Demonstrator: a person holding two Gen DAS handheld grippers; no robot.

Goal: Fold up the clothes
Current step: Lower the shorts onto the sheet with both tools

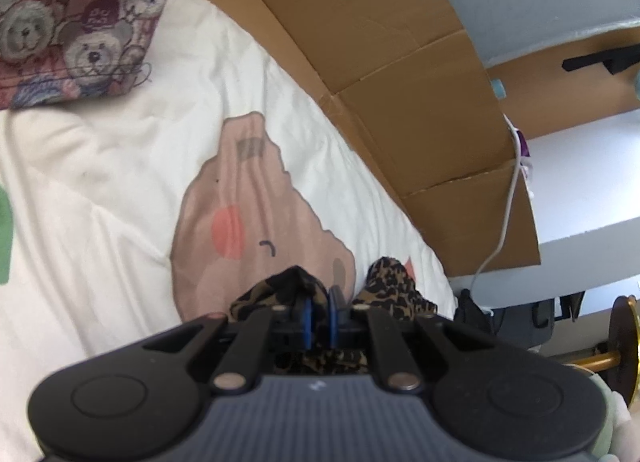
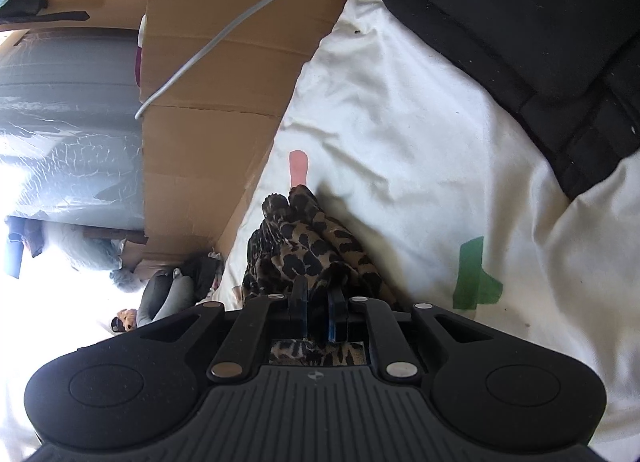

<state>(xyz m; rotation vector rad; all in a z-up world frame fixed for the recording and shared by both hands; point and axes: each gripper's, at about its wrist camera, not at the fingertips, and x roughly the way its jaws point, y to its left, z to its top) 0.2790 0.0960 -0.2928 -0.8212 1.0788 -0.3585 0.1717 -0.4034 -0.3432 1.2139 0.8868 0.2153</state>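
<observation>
Gripped one leopard-print fabric garment (image 2: 308,246) with both black grippers, left (image 1: 319,312) and right (image 2: 318,308), near the white bedspread's (image 2: 400,122) cardboard-lined edge, open bedspread beyond.

Open white bedding (image 1: 120,166) is left ahead. Passage is bounded by the cardboard sheet (image 1: 400,82), the teddy-bear cushion (image 1: 72,22) and a black garment (image 2: 540,42).

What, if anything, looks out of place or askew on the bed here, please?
Only the leopard-print garment looks askew: it is bunched and crumpled rather than flat, pinched in both the left gripper and the right gripper over the white printed bedcover. Nothing looks spilled or damaged.
</observation>
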